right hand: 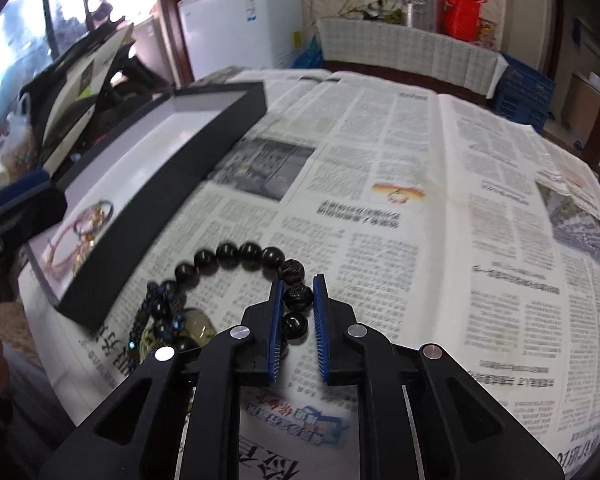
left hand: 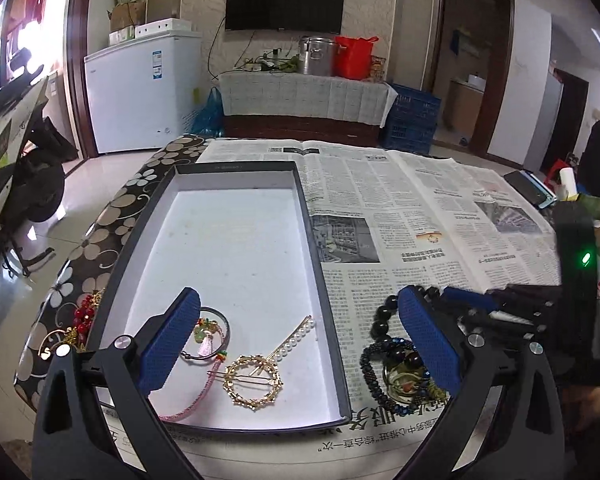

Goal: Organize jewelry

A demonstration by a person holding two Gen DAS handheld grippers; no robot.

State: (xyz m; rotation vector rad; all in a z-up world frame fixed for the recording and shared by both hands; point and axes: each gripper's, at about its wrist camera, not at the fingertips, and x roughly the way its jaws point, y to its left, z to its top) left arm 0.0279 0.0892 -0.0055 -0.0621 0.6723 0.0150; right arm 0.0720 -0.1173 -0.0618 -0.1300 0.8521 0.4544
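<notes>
A dark tray with a white lining lies on the newspaper; it also shows in the right wrist view. In it lie a gold ring-shaped hair clip, a pearl pin, a black bangle with a pink tassel and a pink cord. My left gripper is open wide above the tray's near right corner, empty. A black bead bracelet lies right of the tray with a blue beaded strand. My right gripper has its jaws narrowly apart around the bracelet's beads, touching or not I cannot tell.
Red bead and gold jewelry lies on the flowered cloth left of the tray. Newspaper covers the table. A phone and a small bottle sit at the far right edge.
</notes>
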